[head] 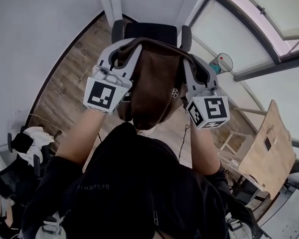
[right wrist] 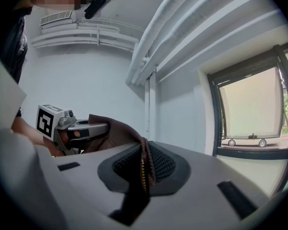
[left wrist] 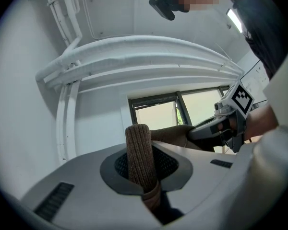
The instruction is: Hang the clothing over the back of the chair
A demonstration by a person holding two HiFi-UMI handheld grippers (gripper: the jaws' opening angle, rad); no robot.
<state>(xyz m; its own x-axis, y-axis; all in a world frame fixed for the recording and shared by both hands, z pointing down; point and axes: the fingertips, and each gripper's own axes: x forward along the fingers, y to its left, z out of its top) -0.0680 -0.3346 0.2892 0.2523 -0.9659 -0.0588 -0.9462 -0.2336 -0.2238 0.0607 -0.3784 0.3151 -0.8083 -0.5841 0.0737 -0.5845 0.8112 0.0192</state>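
A brown garment (head: 152,83) hangs spread between my two grippers, in front of my chest. My left gripper (head: 118,54) is shut on its ribbed hem (left wrist: 140,152), which sticks up between the jaws. My right gripper (head: 195,66) is shut on the edge that carries the zipper (right wrist: 144,169). Each gripper shows in the other's view, with the right gripper (left wrist: 233,111) and the left gripper (right wrist: 62,123) joined by the cloth stretched between them. The black chair (head: 149,31) with its two armrests stands just beyond the garment, its back facing me. The lower part of the garment hides the chair's seat.
A white wall (head: 35,29) curves along the wood floor (head: 72,83) at left. Sloped windows (head: 249,29) run at right, with a round white object (head: 223,62) below them. A wooden board (head: 269,143) leans at right. A second dark chair with white cloth (head: 30,138) sits at lower left.
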